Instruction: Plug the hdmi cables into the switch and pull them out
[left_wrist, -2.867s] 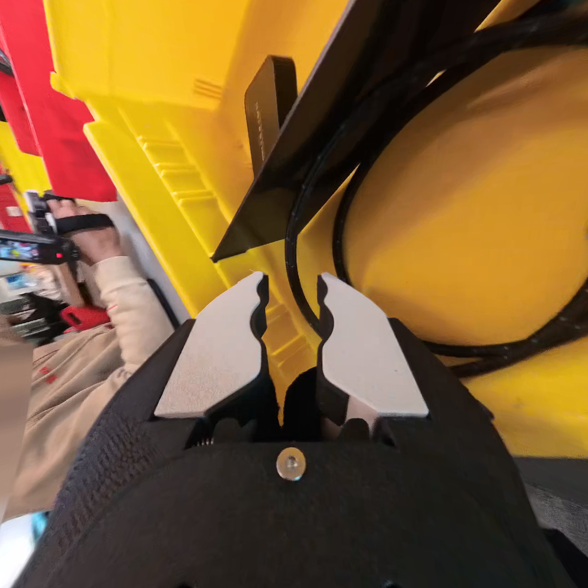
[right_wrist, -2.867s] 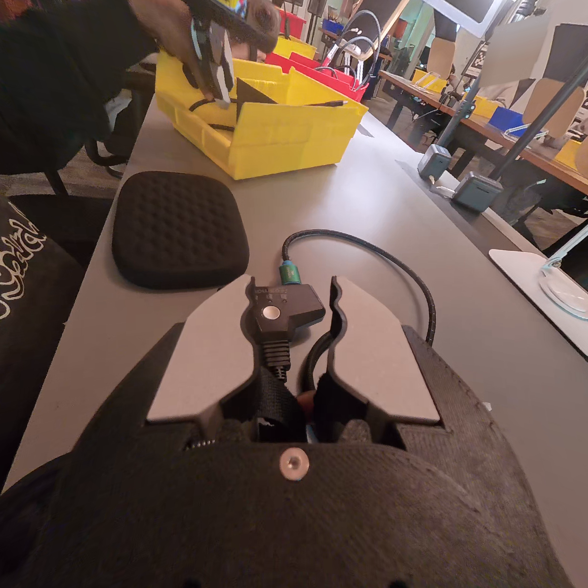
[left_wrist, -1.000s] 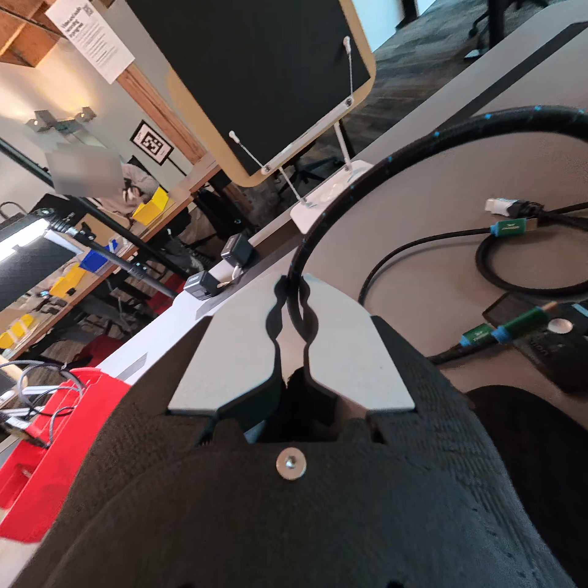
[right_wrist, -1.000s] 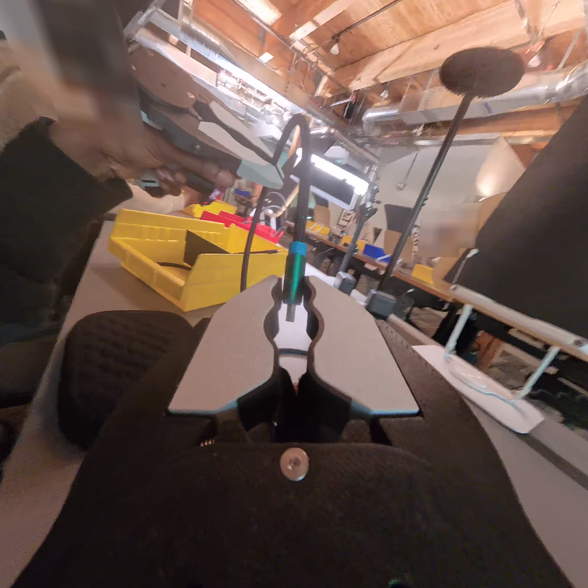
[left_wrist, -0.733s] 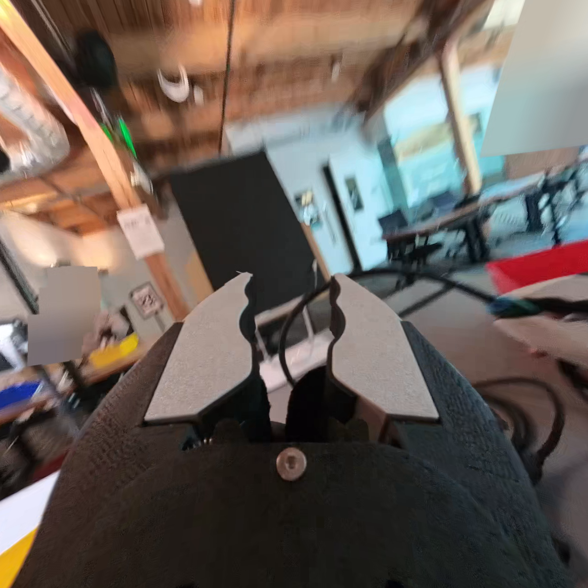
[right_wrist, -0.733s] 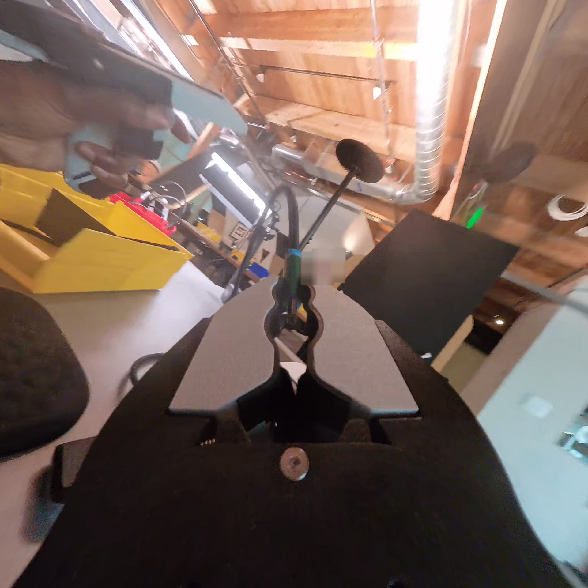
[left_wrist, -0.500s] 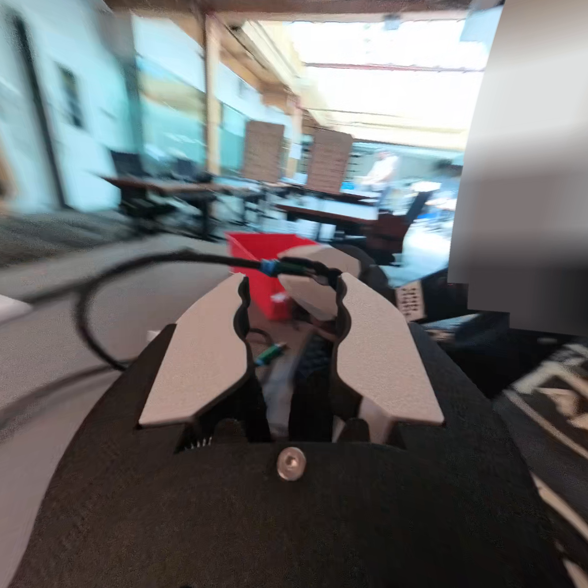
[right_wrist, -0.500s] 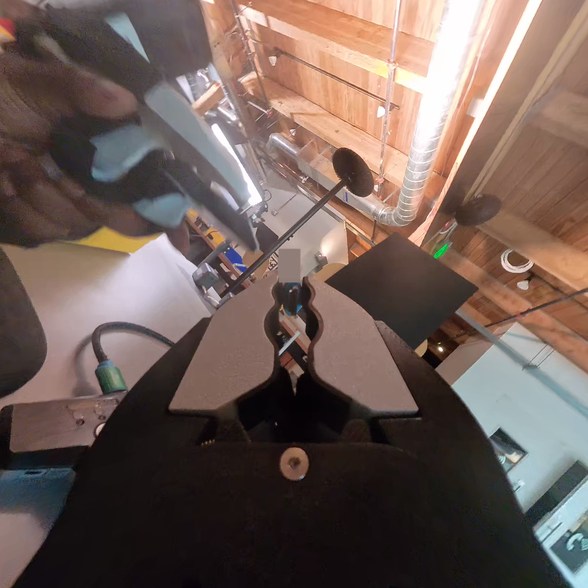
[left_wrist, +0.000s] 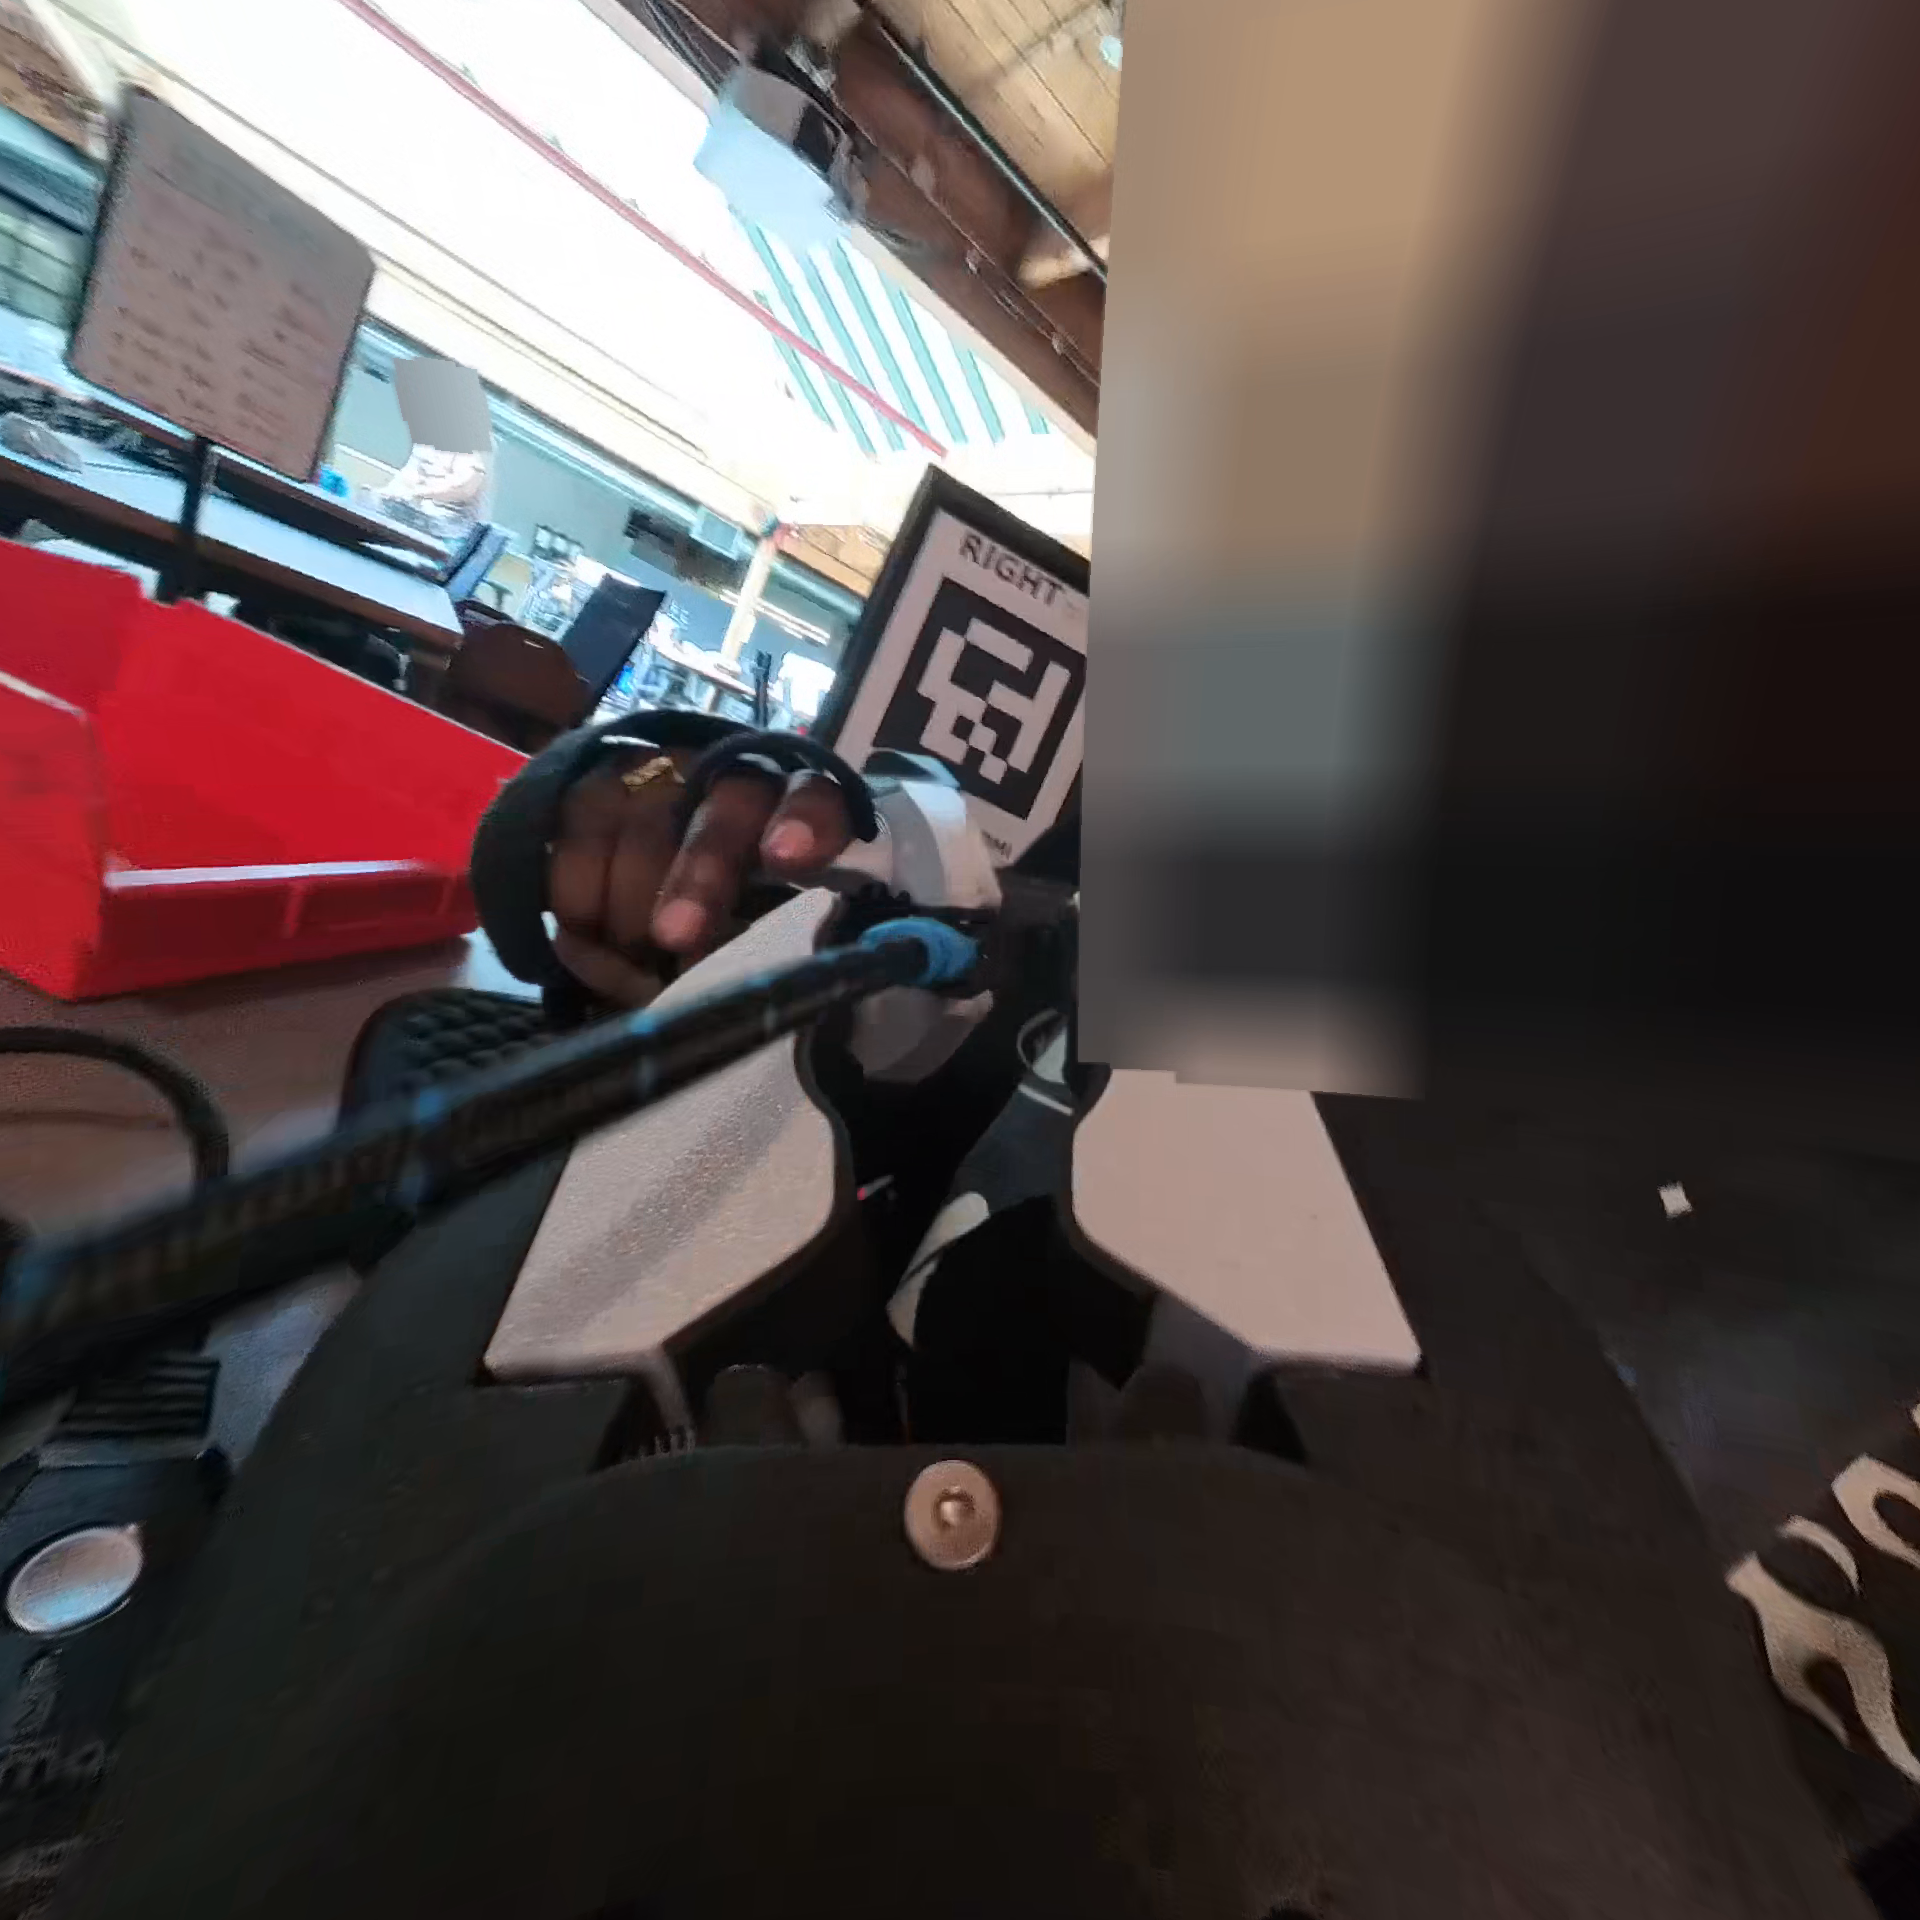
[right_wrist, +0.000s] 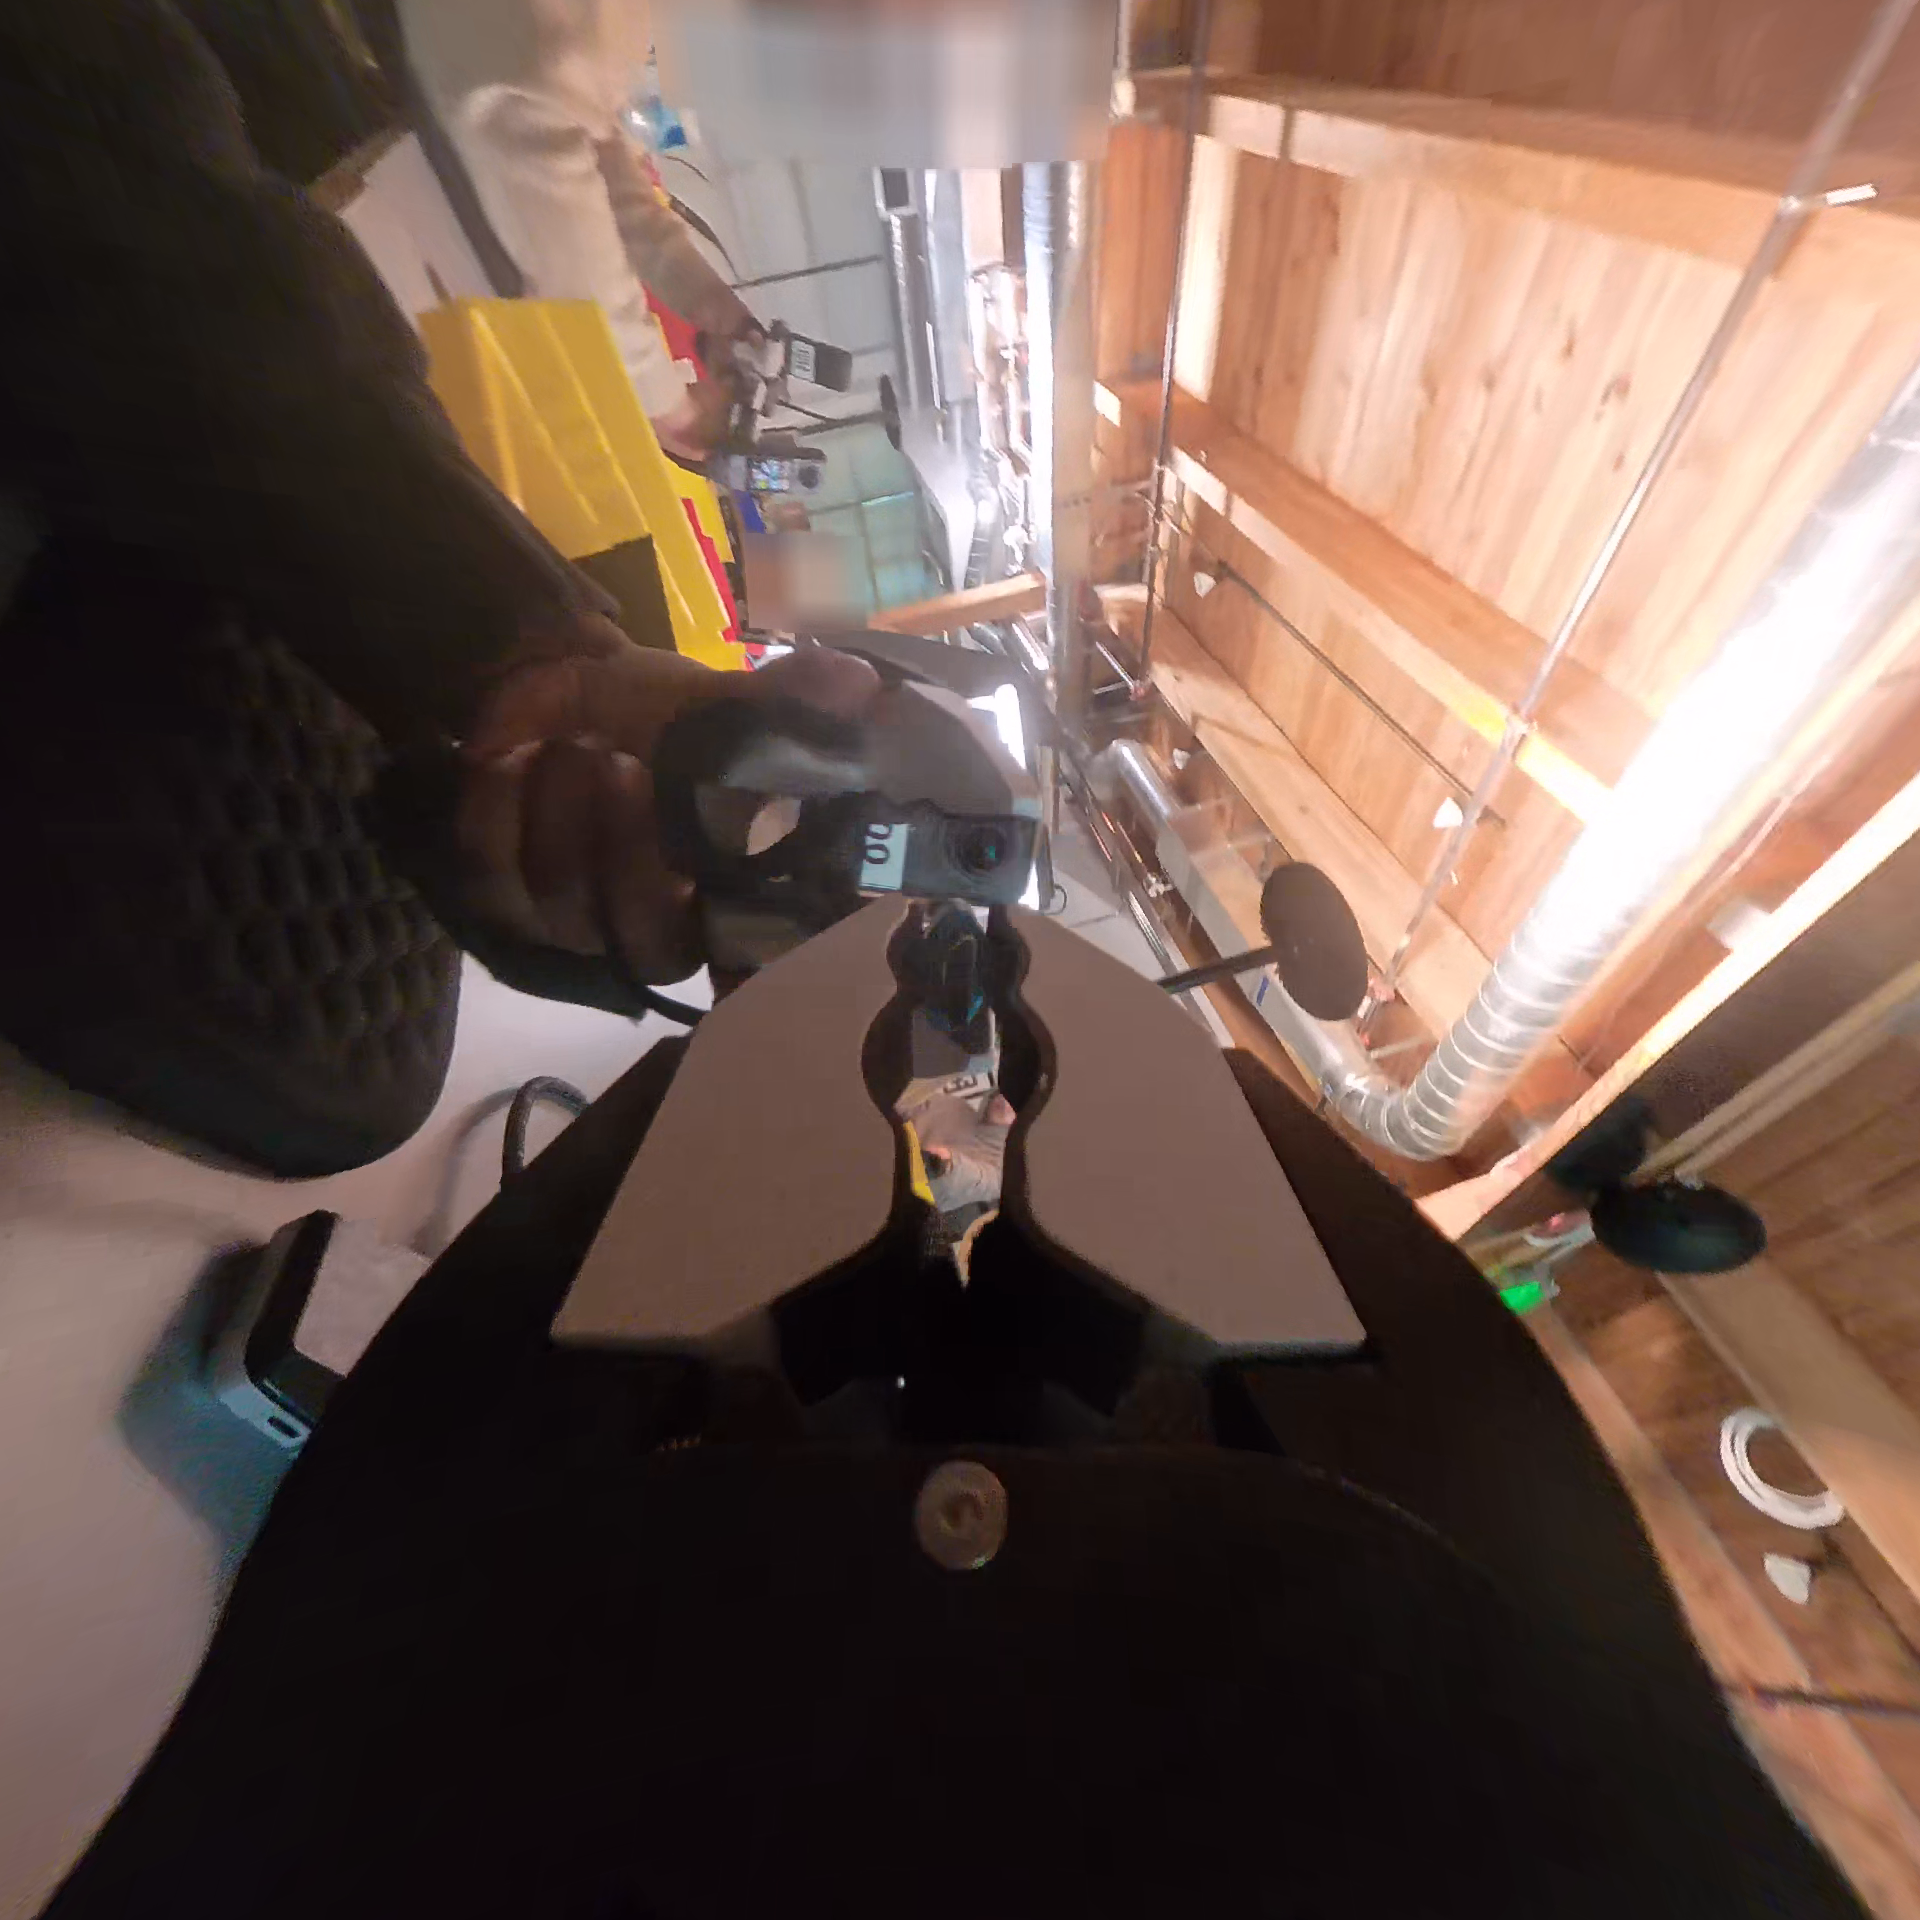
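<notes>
Left hand-held gripper (left_wrist: 951, 1039): lower centre of the left wrist view, fingers spread apart with nothing between them; the right fingertip is hidden by a blur patch.
Right hand-held gripper (right_wrist: 951, 940): lower centre of the right wrist view, fingers drawn together and clamped on the HDMI plug (right_wrist: 961, 987), a dark plug with a blue collar pinched at the tips.
HDMI cable (left_wrist: 499, 1107): black braided with blue flecks, runs from the lower left of the left wrist view up to the blue collar at centre frame, crossing in front of the left finger.
Switch (left_wrist: 62, 1558): black box with a round silver button, at the lower left edge of the left wrist view, on the table (left_wrist: 260, 1049).
Red bin (left_wrist: 208, 769): left of that view, on the table.
Yellow bin (right_wrist: 540, 416): upper left of the right wrist view.
</notes>
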